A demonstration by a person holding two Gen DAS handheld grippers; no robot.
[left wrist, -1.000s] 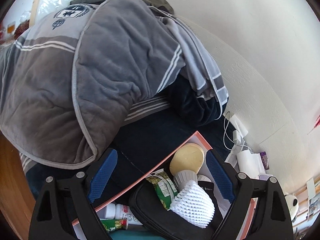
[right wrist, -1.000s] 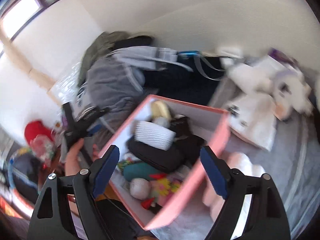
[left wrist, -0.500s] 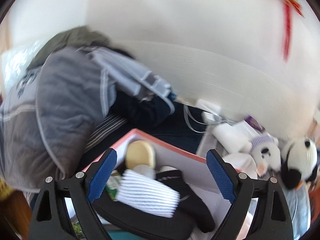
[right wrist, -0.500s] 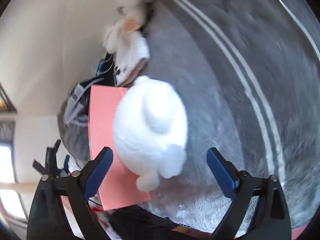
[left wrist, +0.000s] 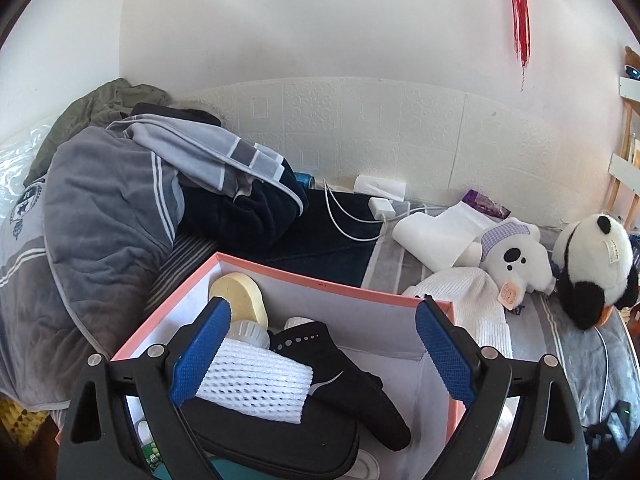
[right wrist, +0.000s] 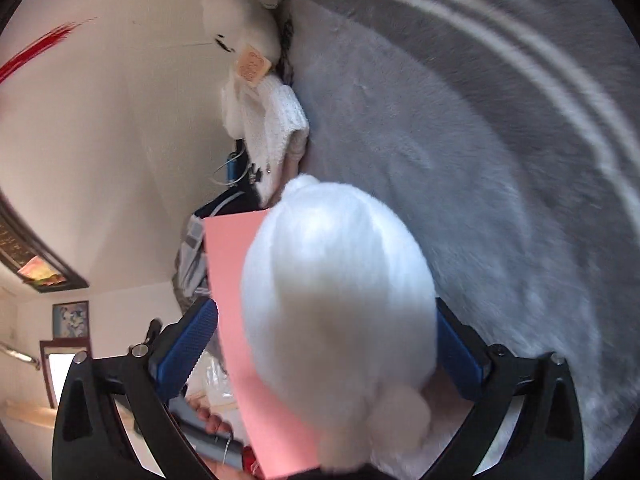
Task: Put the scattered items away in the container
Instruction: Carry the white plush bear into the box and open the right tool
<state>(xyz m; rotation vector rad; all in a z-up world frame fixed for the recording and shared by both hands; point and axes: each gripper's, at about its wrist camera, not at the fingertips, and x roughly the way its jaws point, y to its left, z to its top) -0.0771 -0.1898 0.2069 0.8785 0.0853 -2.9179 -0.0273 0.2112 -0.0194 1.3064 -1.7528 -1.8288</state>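
The pink box (left wrist: 320, 278) sits on the bed, holding a white foam net (left wrist: 256, 380), a black sock (left wrist: 344, 376), a black pouch (left wrist: 280, 440) and a yellow disc (left wrist: 240, 300). My left gripper (left wrist: 320, 352) hangs open and empty over the box. In the right wrist view my right gripper (right wrist: 328, 344) is open around a white plush toy (right wrist: 340, 312) that lies on the grey blanket (right wrist: 480, 160) against the pink box wall (right wrist: 232, 280). The jaws stand either side of the plush; contact is unclear.
A white bear plush (left wrist: 516, 256), a panda plush (left wrist: 596, 264), a white knitted hat (left wrist: 472, 304), a paper roll (left wrist: 436, 232) and a charger with cable (left wrist: 380, 208) lie beyond the box. A heap of grey clothes (left wrist: 100, 220) lies to its left. The wall runs behind.
My left gripper has swung right, bringing the plush toys into view. My right gripper has moved closer onto the white plush, which now fills the space between its fingers.
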